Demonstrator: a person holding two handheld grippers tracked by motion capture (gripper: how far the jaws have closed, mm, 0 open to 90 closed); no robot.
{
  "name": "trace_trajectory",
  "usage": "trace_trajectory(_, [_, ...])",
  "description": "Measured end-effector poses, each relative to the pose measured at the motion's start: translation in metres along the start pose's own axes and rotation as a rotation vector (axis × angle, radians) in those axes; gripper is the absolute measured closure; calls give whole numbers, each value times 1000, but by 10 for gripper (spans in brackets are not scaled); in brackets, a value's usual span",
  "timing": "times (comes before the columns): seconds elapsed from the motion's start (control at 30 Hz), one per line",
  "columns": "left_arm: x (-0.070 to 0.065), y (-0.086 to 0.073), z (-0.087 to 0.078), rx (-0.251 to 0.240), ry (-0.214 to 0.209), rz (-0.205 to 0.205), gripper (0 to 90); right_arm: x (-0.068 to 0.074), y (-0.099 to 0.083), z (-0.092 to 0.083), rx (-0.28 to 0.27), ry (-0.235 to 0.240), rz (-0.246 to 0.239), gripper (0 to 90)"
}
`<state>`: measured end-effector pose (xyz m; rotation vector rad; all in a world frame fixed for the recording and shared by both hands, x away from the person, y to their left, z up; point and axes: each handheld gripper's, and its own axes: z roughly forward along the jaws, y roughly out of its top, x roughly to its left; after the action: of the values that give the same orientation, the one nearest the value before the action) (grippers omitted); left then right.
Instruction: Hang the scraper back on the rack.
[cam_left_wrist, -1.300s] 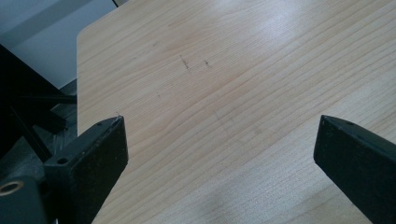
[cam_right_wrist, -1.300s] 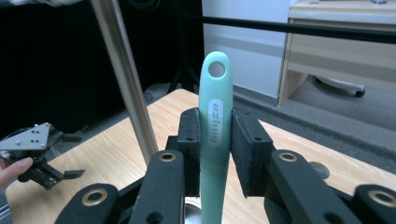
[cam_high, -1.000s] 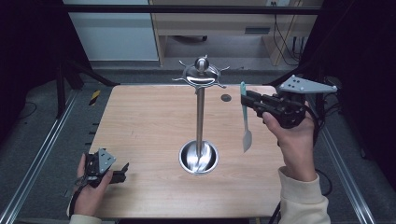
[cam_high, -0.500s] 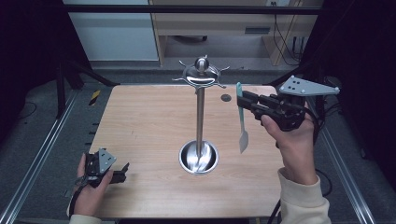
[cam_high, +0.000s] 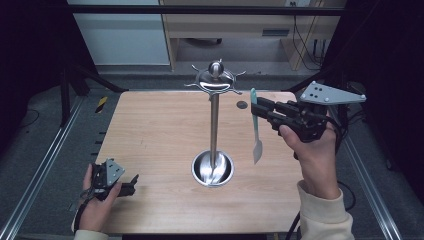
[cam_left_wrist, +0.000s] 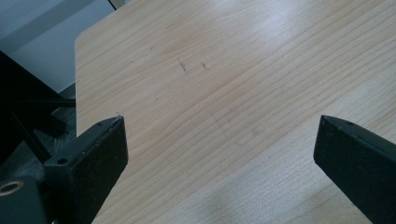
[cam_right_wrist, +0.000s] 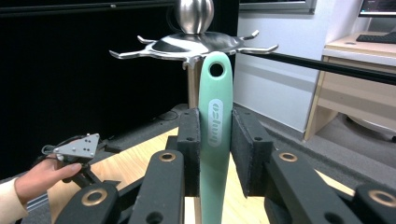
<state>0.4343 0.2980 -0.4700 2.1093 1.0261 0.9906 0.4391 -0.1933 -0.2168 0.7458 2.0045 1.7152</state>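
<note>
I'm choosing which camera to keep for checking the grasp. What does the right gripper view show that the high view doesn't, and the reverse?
Right gripper view alone: the hanging hole at the top of the green spatula handle, level with the rack's hooks, and the pads clamped on the handle. High view alone: the spatula's pale blade, the rack's round base, the wooden table. Both: spatula, rack top, left gripper.
</note>
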Motion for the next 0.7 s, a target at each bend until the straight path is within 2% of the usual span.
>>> trace_trajectory(0.53, [-1,0,0,2,-3,5,27,12,1,10,-5,29,-24,741])
trace_trajectory(0.7, [-1,0,1,6,-6,6,27,11,0,11,-8,28,-24,741])
